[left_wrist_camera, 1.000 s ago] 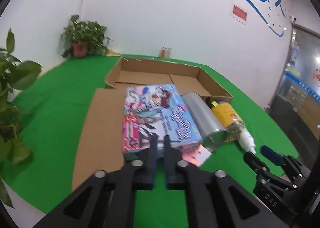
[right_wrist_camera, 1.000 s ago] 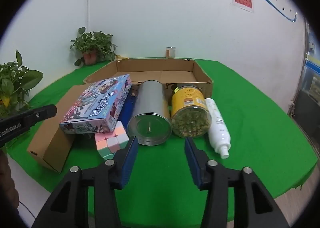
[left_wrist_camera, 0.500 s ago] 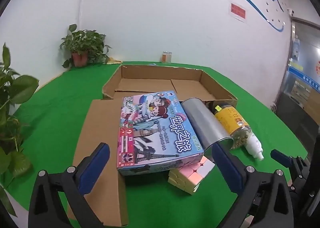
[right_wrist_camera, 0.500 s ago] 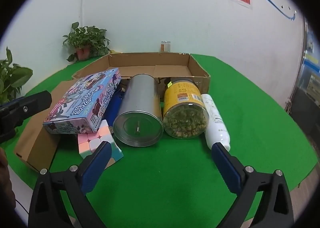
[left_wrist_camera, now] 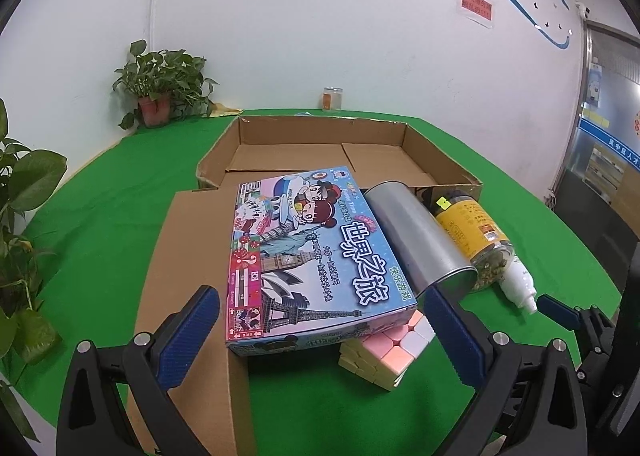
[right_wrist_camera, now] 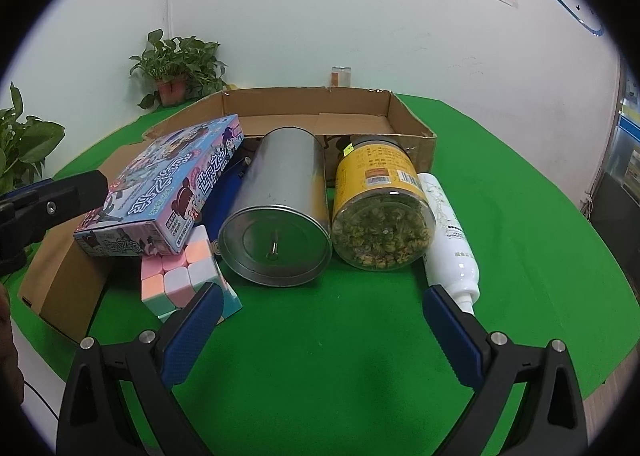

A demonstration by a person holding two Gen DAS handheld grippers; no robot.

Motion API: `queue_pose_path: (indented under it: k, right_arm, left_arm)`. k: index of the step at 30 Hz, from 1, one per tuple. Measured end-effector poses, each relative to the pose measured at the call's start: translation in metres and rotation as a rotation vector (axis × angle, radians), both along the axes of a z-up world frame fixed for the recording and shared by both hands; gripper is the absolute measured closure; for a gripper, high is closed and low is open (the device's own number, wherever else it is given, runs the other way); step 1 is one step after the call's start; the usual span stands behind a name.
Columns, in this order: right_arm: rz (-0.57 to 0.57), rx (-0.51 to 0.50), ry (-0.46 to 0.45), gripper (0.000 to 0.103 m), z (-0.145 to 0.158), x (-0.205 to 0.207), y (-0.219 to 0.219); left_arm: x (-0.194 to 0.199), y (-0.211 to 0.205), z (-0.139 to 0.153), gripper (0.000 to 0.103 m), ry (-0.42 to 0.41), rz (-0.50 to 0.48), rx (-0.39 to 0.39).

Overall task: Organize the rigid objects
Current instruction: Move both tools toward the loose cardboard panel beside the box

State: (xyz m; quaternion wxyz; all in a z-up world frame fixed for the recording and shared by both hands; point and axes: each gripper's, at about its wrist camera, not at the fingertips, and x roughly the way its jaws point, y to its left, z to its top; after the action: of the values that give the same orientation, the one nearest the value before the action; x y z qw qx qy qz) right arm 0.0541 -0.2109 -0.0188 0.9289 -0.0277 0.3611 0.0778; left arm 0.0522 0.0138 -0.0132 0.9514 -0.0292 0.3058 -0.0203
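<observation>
A colourful game box [left_wrist_camera: 308, 252] [right_wrist_camera: 168, 199] lies tilted, resting on a cardboard flap [left_wrist_camera: 188, 256] and a pastel puzzle cube [left_wrist_camera: 384, 352] [right_wrist_camera: 180, 276]. Beside it lie a silver tin [left_wrist_camera: 416, 240] [right_wrist_camera: 276, 211], a yellow-labelled jar [left_wrist_camera: 476, 232] [right_wrist_camera: 380, 207] and a white bottle [left_wrist_camera: 520, 288] [right_wrist_camera: 448, 240], all on their sides. My left gripper [left_wrist_camera: 320, 332] stands open just short of the game box, holding nothing. My right gripper [right_wrist_camera: 320, 320] stands open in front of the tin and jar, empty.
An open, shallow cardboard box [left_wrist_camera: 440, 159] [right_wrist_camera: 412, 123] sits behind the objects on the green table [left_wrist_camera: 100, 215] [right_wrist_camera: 520, 215]. Potted plants [left_wrist_camera: 164, 91] [right_wrist_camera: 180, 67] stand at the back left, a small jar [left_wrist_camera: 332, 97] by the wall. The left gripper's finger [right_wrist_camera: 56, 195] shows at the right wrist view's left edge.
Both grippers went from nearly shut to wide open. Both moved a little closer to the objects; the objects themselves have not moved.
</observation>
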Motion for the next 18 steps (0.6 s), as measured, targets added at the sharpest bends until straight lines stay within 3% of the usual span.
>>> queue_pose_path:
  k: [8,10,11,12,14,15,16,17,18]
  right_arm:
    - [0.011,-0.008,0.010,0.003,-0.005,0.002,0.004]
    - [0.018,-0.008,0.001,0.005,-0.003,0.001,0.005]
    - [0.030,0.000,-0.009,0.009,-0.002,0.000,0.005]
    - [0.045,0.009,-0.022,0.023,0.000,-0.002,0.006]
    - [0.078,0.042,-0.044,0.029,0.002,-0.006,0.006]
    - [0.104,0.070,-0.052,0.028,0.004,-0.008,0.006]
    - [0.137,0.097,-0.058,0.026,0.005,-0.010,0.007]
    - [0.165,0.111,-0.059,0.021,0.006,-0.012,0.010]
    - [0.182,0.114,-0.065,0.012,0.007,-0.015,0.013]
  left_arm:
    - [0.002,-0.001,-0.005,0.001,0.014,-0.022,-0.004]
    - [0.002,0.002,-0.005,0.026,0.025,-0.048,-0.010]
    - [0.001,0.002,-0.007,0.078,0.034,-0.067,-0.020]
    - [0.004,0.005,-0.008,0.101,0.067,-0.107,-0.054]
    - [0.004,0.012,-0.008,0.101,0.092,-0.133,-0.124]
    - [0.002,0.018,-0.004,0.089,0.078,-0.127,-0.159]
    - [0.001,0.024,-0.001,0.070,0.069,-0.109,-0.172]
    - [-0.001,0.028,0.000,0.010,0.074,-0.096,-0.173]
    - [-0.002,0.034,0.002,0.004,0.081,-0.077,-0.171]
